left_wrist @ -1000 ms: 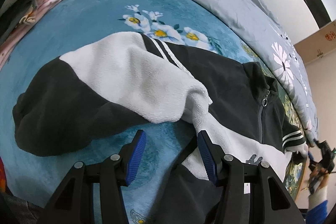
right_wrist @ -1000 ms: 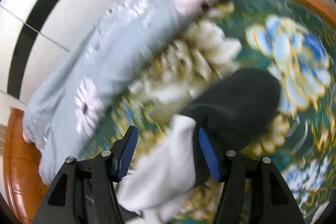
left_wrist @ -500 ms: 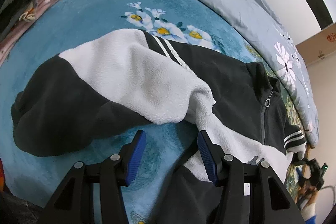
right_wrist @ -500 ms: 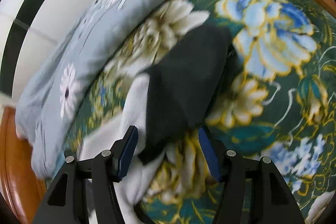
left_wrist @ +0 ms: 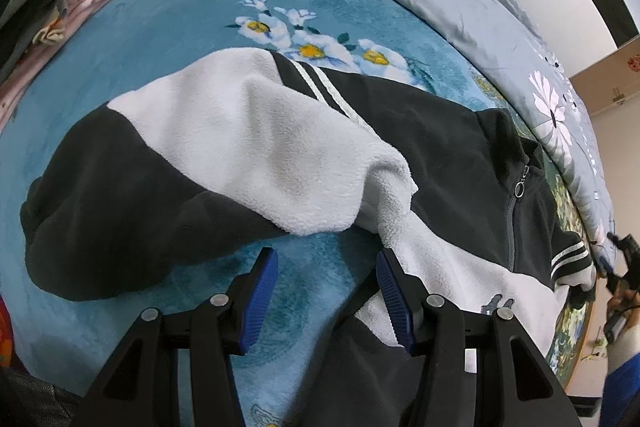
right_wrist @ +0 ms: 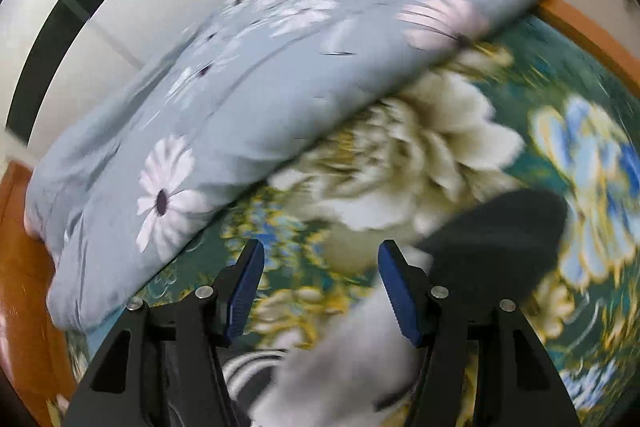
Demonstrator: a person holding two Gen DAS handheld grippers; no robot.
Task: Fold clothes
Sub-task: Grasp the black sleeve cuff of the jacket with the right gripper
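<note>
On the bed, spread over a blue floral blanket (left_wrist: 168, 39), lies the black-and-white fleece jacket (left_wrist: 440, 131) I am folding. It rests front up, with its grey zipper (left_wrist: 510, 227) running down the chest and a ring pull at the collar. One sleeve (left_wrist: 208, 155) is laid across the body toward the left of my left wrist view, white at the shoulder and black toward the cuff, with two thin white stripes where it meets the black chest. The other sleeve (right_wrist: 492, 239) trails off to the far side; in my right wrist view its black cuff end lies on the darker green floral part of the blanket, with the white part running back under my claw.

My left claw (left_wrist: 326, 291) hangs just above the jacket's lower edge with its blue pads spread; bare blanket shows between them, and the right pad sits against the white fleece hem without pinching it. My right claw (right_wrist: 320, 287) is also spread and empty, the far sleeve lying just off its right pad; this view is blurred. In the left view I can see that claw small at the right edge, near the striped cuff.

Beyond the jacket a grey quilt (right_wrist: 248, 99) printed with daisies is bunched along the far side of the bed, against the orange wooden bed frame (right_wrist: 24, 267). A pile of pink clothes (left_wrist: 52, 39) lies at the upper left.
</note>
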